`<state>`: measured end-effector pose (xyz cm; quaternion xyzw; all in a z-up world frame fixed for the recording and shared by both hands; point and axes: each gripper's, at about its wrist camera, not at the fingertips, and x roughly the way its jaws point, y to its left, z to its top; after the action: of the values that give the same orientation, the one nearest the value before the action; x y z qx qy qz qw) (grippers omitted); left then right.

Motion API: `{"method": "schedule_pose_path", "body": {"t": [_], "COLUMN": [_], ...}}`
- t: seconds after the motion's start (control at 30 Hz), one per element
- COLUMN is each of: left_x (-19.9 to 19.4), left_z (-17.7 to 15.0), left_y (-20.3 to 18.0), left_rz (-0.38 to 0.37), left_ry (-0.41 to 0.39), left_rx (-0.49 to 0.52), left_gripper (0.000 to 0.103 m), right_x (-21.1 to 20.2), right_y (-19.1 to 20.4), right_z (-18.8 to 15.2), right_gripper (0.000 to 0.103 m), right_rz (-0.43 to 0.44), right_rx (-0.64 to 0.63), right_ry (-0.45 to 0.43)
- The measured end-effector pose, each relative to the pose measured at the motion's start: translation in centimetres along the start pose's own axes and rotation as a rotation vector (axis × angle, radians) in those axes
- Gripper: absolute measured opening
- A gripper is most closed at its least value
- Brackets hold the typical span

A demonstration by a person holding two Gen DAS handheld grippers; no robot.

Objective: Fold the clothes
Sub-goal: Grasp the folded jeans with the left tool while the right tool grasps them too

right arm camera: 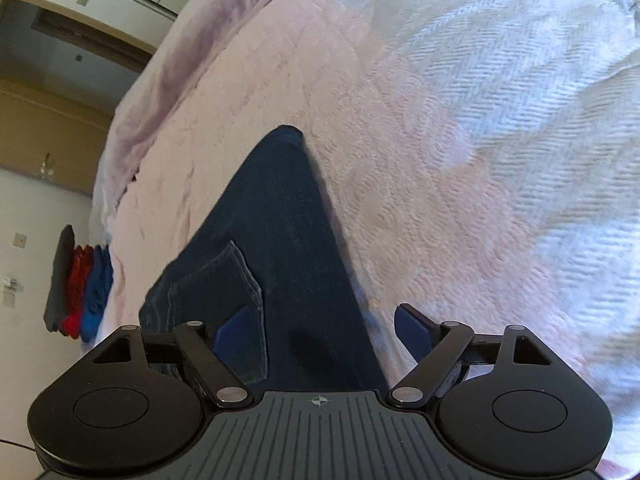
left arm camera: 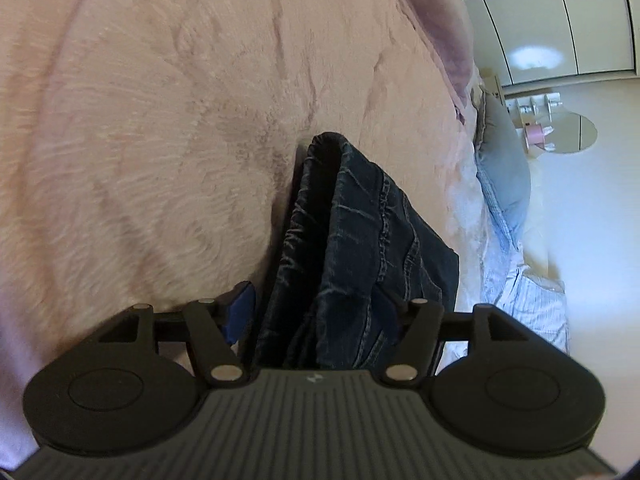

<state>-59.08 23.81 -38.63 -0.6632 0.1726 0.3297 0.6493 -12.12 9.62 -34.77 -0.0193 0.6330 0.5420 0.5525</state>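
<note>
Dark blue jeans (left arm camera: 360,232) lie bunched on a pink fuzzy bedspread (left arm camera: 160,140). In the left wrist view my left gripper (left arm camera: 316,316) stands open, with the folded jeans between its blue pads (left arm camera: 240,316); the right pad is hidden by denim. In the right wrist view the jeans (right arm camera: 280,220) stretch away from me, a back pocket (right arm camera: 228,280) showing. My right gripper (right arm camera: 324,332) is open, its blue pads (right arm camera: 412,332) on either side of the denim, the left pad over the pocket.
A pile of folded clothes in grey, red and blue (right arm camera: 80,284) sits at the bed's left edge. A grey pillow (left arm camera: 504,168) and white textured cover (right arm camera: 500,100) lie on the bed. Wardrobe doors (left arm camera: 560,20) and a round table (left arm camera: 568,132) stand beyond.
</note>
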Motion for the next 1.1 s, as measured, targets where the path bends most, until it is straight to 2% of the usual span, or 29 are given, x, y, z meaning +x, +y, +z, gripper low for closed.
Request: {"method": "schedule_pose_path", "body": {"t": [0.17,0.3,0.47,0.7,0.73,0.77,0.8,0.87,0.9,0.97,1.1], "left_x": [2.0,3.0,3.6,4.3,4.3,4.2,4.2,4.0,3.8,3.3,1.5], "left_z": [0.8,0.9,1.0,1.1,1.1,1.0,0.9,0.7,0.6,0.3,-0.5], "left_y": [-0.4,-1.2,-1.0,-1.2,-1.1,-1.3,-1.4,-1.6,-1.9,-2.4,-3.5], "left_rz": [-0.020,-0.024,-0.030,-0.055,-0.062,-0.066,-0.069,-0.076,-0.078,-0.088,-0.105], "left_ry": [0.022,0.048,0.064,0.051,0.047,0.043,0.040,0.033,0.030,0.021,-0.008], "left_rx": [-0.003,0.040,0.060,0.060,0.058,0.062,0.066,0.075,0.088,0.086,0.079], "left_gripper": [0.063,0.062,0.058,0.051,0.049,0.047,0.046,0.038,0.036,0.029,0.026], "right_x": [1.3,2.4,3.7,6.5,6.9,7.2,7.4,7.2,7.1,6.4,4.4], "right_y": [-0.8,-1.4,-2.2,-1.8,-1.5,-1.2,-0.9,-1.1,-1.2,-0.8,1.6], "right_z": [0.3,0.5,0.8,1.6,1.7,1.7,1.8,1.8,1.8,1.7,1.4], "right_gripper": [0.084,0.084,0.084,0.082,0.078,0.065,0.057,0.040,0.037,0.023,0.020], "right_rz": [0.049,0.089,0.138,0.259,0.268,0.249,0.225,0.232,0.237,0.244,0.246], "right_rx": [0.006,0.010,0.016,-0.024,-0.037,-0.056,-0.077,-0.066,-0.059,-0.055,-0.079], "right_ry": [0.005,0.009,0.015,0.056,0.068,0.073,0.077,0.084,0.088,0.085,0.070]}}
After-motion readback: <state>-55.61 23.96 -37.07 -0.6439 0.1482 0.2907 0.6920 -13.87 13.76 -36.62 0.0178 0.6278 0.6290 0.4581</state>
